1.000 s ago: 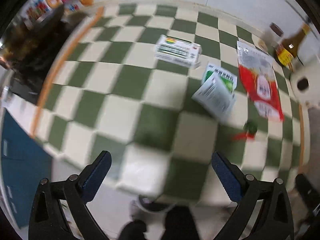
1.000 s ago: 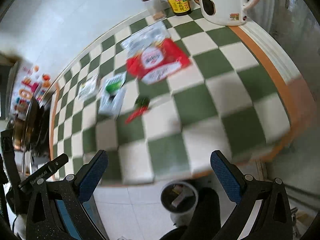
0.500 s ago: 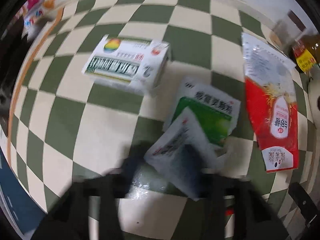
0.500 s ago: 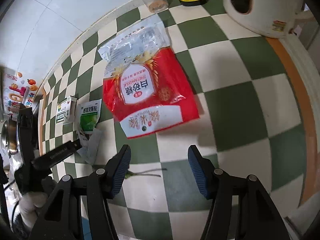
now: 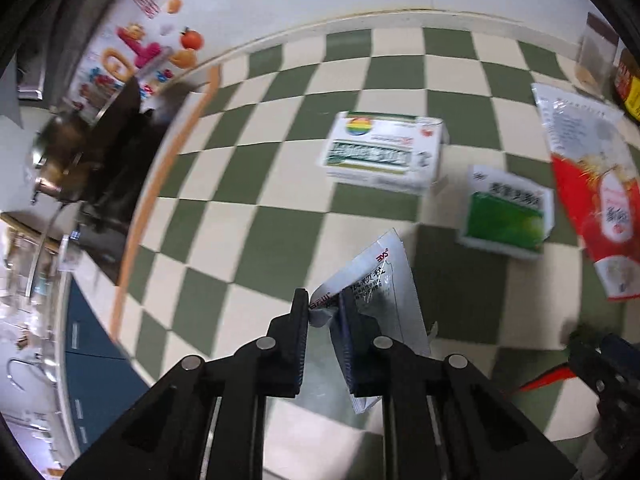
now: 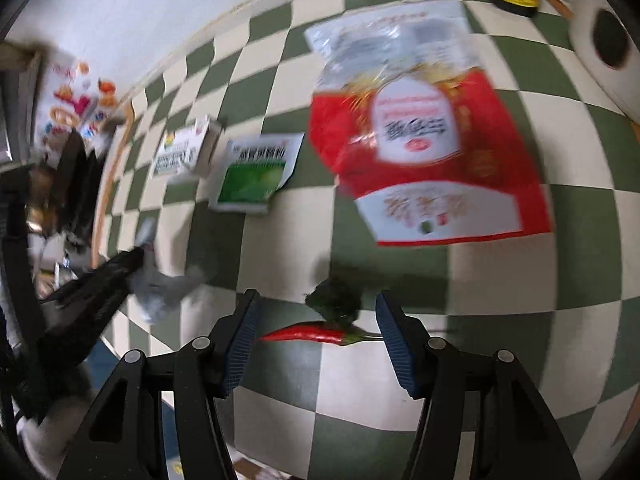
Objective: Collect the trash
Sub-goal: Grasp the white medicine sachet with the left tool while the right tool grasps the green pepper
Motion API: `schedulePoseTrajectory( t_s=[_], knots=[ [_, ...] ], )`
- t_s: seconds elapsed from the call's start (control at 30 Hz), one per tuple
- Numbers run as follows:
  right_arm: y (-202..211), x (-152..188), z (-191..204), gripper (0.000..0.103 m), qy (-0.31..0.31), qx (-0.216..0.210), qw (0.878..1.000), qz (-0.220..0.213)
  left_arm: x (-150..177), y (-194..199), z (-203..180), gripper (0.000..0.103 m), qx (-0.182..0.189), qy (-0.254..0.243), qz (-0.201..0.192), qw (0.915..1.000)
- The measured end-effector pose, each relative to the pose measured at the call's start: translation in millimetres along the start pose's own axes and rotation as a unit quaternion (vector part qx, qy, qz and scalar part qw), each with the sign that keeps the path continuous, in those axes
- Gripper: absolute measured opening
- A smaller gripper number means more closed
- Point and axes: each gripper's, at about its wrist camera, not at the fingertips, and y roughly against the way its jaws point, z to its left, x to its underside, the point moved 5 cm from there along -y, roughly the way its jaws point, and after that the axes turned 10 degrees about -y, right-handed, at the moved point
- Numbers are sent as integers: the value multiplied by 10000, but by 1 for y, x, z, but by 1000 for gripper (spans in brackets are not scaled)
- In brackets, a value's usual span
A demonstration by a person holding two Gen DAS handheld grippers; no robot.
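Overhead, the left gripper [image 5: 323, 312] is pinching a silver sachet [image 5: 376, 280] lifted off the checkered table [image 5: 256, 232], while the right gripper [image 6: 316, 320] is hovering spread around a red chili [image 6: 308, 334], red bag [image 6: 424, 140] at 1 o'clock.

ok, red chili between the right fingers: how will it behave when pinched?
The red chili looks thin and tapered, so probably light and apt to pivot or slip. It lies across the open right gripper; its glossy skin suggests a slick grip. The green scrap touching it may tag along.

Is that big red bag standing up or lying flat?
Flat. The red bag lies face up on the checkered tabletop, label fully showing.
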Motion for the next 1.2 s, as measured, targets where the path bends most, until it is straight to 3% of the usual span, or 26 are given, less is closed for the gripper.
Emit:
schedulePoseTrajectory(
  t_s=[0.07, 0.13, 0.4, 0.67, 0.87, 1.03, 1.2],
  knots=[
    [-12, 5, 1, 41, 174, 375, 9991, 104, -1, -4, 4, 12, -62, 6, 18, 10000],
    [-13, 6, 6, 22, 493, 699, 9961, -193, -3, -3, 9, 12, -140, 20, -7, 9999],
    [-7, 12, 4, 21, 557, 716, 9948, -472, -7, 10, 23, 12, -216, 93, -257, 9994],
    [39, 8, 18, 21, 630, 655, 9902, -1059, 7, 49, 36, 12, -262, 69, -693, 9972],
    [83, 27, 30, 21, 772, 731, 9818, -1575, 30, 81, 49, 12, -182, 30, -1019, 9946],
    [114, 64, 42, 21, 810, 732, 9763, -1870, 58, 106, 65, 12, 56, -29, -1320, 9912],
    [141, 118, 54, 21, 617, 497, 9750, -2076, 103, 127, 92, 12, 900, 32, -1462, 9852]
  ],
)
